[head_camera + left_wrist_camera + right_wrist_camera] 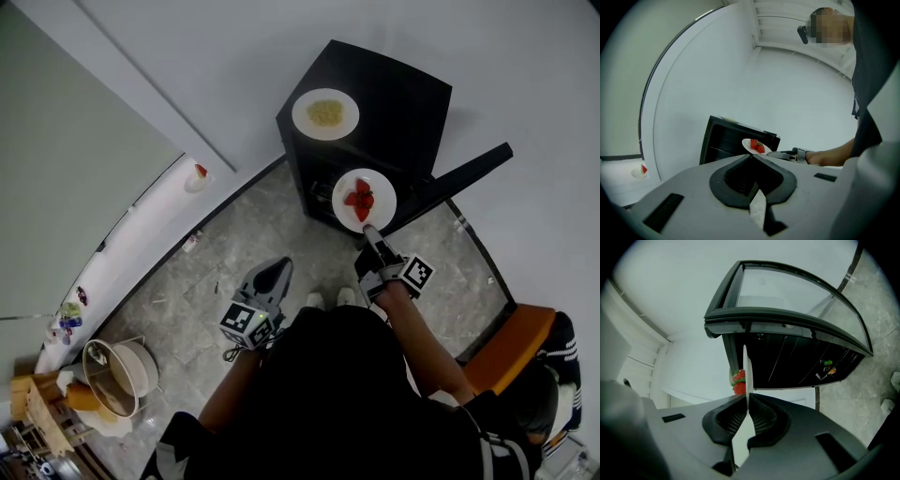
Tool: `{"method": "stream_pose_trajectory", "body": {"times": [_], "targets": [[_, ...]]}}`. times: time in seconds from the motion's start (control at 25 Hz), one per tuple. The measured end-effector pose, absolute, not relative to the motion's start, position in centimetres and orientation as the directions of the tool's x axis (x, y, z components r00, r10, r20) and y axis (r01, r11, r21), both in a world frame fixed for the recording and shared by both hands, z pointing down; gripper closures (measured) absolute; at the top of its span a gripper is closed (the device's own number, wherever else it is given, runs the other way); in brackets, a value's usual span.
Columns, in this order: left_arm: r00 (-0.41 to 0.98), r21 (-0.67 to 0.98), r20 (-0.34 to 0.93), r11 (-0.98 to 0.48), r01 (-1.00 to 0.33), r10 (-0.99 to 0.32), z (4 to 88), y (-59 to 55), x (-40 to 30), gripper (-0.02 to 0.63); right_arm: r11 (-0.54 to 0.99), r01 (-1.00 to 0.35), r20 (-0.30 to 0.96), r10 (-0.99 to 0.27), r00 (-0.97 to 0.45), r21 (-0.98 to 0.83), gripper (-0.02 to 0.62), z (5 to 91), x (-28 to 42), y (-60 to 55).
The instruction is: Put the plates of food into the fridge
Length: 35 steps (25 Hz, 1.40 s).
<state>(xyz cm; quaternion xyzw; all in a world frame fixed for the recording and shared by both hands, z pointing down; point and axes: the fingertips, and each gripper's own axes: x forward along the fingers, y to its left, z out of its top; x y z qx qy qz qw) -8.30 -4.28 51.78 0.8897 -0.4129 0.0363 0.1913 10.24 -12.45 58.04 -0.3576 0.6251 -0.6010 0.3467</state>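
A white plate of strawberries [364,200] hangs just in front of the black mini fridge [394,103], held by its near rim. My right gripper [372,234] is shut on that rim. In the right gripper view the strawberry plate [745,371] stands edge-on between the jaws of my right gripper [747,397], before the dark fridge [787,362] interior. A second plate, with noodles [325,113], rests on the fridge top. My left gripper [275,274] hovers lower left, shut and empty; the left gripper view shows its tips [751,158] meeting, with the strawberry plate [756,146] beyond.
The fridge door [469,173] swings open to the right. An orange chair [511,347] stands at the right. A pot [117,375] sits at the lower left. A small dish with something red [197,176] lies on the white ledge along the wall.
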Motion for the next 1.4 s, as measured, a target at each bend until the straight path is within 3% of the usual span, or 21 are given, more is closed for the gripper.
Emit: {"method": "stream_pose_trajectory", "body": {"times": [0.68, 1.4], "targets": [[0.667, 0.303, 0.255, -0.598, -0.742, -0.7, 53.2, -6.0, -9.1, 0.577, -0.088, -0.071, 0.109, -0.904, -0.414, -0.994, 0.561, 65.2, 11.0, -16.6], [0.671, 0.328, 0.269, -0.589, -0.738, -0.691, 53.2, -7.6, -9.9, 0.577, -0.153, 0.013, 0.147, -0.965, -0.217, -0.988, 0.562, 67.6, 13.3, -20.2]]}}
